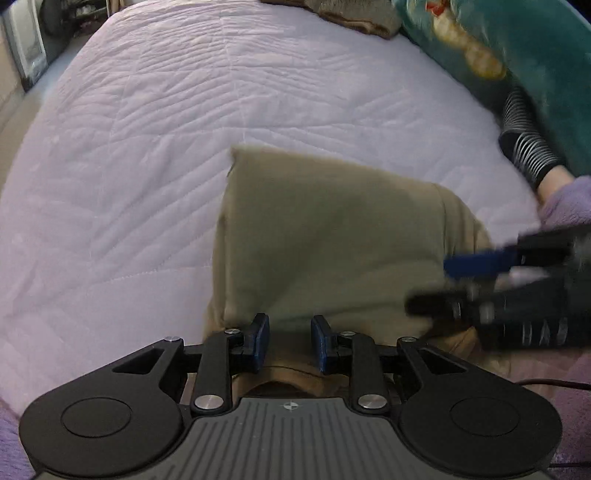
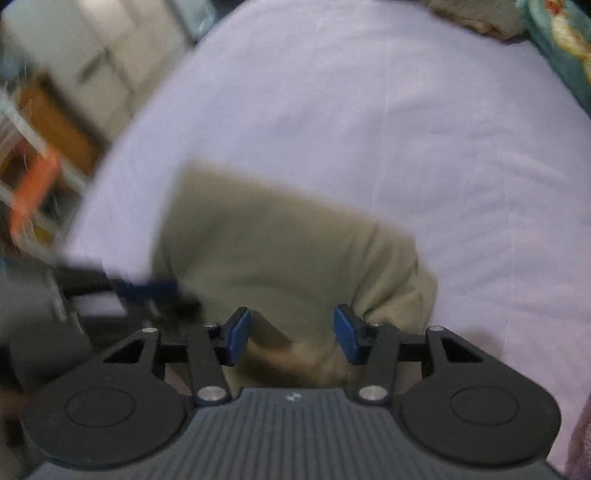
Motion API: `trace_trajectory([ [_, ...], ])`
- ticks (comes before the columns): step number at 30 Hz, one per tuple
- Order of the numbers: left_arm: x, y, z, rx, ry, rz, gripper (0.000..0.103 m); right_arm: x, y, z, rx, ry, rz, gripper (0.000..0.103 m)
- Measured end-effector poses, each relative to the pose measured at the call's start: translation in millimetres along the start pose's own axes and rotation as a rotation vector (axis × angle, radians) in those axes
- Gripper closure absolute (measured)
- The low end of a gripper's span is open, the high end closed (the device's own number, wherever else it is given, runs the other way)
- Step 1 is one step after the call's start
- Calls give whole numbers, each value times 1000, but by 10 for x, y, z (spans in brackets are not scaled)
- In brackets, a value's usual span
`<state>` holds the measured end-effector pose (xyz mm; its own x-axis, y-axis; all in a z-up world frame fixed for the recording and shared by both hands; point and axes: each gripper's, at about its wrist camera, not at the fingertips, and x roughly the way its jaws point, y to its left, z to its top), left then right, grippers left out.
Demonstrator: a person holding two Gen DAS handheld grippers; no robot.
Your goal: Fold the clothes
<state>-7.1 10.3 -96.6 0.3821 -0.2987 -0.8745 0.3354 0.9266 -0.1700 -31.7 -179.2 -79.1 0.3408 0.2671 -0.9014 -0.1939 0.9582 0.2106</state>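
Note:
An olive-tan garment (image 1: 325, 236) lies folded on the pale lilac quilted bed (image 1: 147, 147), its near edge bunched under both grippers. My left gripper (image 1: 290, 341) is open above the garment's near collar edge, holding nothing. My right gripper (image 2: 291, 334) is open over the garment's (image 2: 280, 251) near right corner, nothing between its pads. The right gripper also shows blurred at the right in the left wrist view (image 1: 480, 273). The left gripper shows blurred at the left in the right wrist view (image 2: 147, 288).
A teal patterned pillow (image 1: 517, 55) and brown folded cloth (image 1: 354, 14) lie at the bed's far right. A striped sleeve and a hand (image 1: 524, 147) are at the right. Furniture and shelves (image 2: 55, 110) stand beyond the bed's left edge.

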Motion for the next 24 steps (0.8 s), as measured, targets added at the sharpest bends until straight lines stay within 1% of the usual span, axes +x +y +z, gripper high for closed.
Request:
trace_trajectory([
  [2, -27, 24, 13, -7, 6, -5, 75, -5, 63, -87, -46, 32, -19, 51],
  [4, -119, -14, 97, -15, -9, -9, 74, -66, 89, -53, -52, 63, -18, 51],
  [7, -267, -108, 129, 22, -50, 13, 74, -253, 90, 11, -27, 29, 22, 50],
  [8, -275, -108, 133, 27, -54, 22, 73, -279, 82, 15, -32, 17, 28, 47],
  [9, -284, -108, 138, 31, -58, 31, 71, -263, 65, 16, -32, 18, 29, 47],
  [14, -250, -95, 106, 37, -39, 55, 71, 25, -19, -2, -13, 79, 16, 44],
  [16, -235, -90, 92, 38, -31, 64, 71, -18, -1, 11, -10, 68, 20, 43],
  [18, -220, -85, 78, 40, -23, 72, 70, -127, -45, 18, 21, 46, 39, 42],
  [20, -297, -95, 112, 49, -50, 102, 67, -304, -149, 40, 84, 4, 62, 41],
  [21, -355, -95, 131, 57, -67, 127, 62, -392, -211, 47, 120, -22, 70, 40],
  [22, -411, -97, 150, 65, -87, 147, 58, -463, -277, 47, 158, -49, 70, 36],
  [23, -473, -89, 165, 69, -107, 161, 56, -518, -345, 47, 192, -75, 57, 31],
  [24, -517, -84, 192, 68, -123, 170, 54, -549, -406, 47, 218, -95, 28, 28],
])
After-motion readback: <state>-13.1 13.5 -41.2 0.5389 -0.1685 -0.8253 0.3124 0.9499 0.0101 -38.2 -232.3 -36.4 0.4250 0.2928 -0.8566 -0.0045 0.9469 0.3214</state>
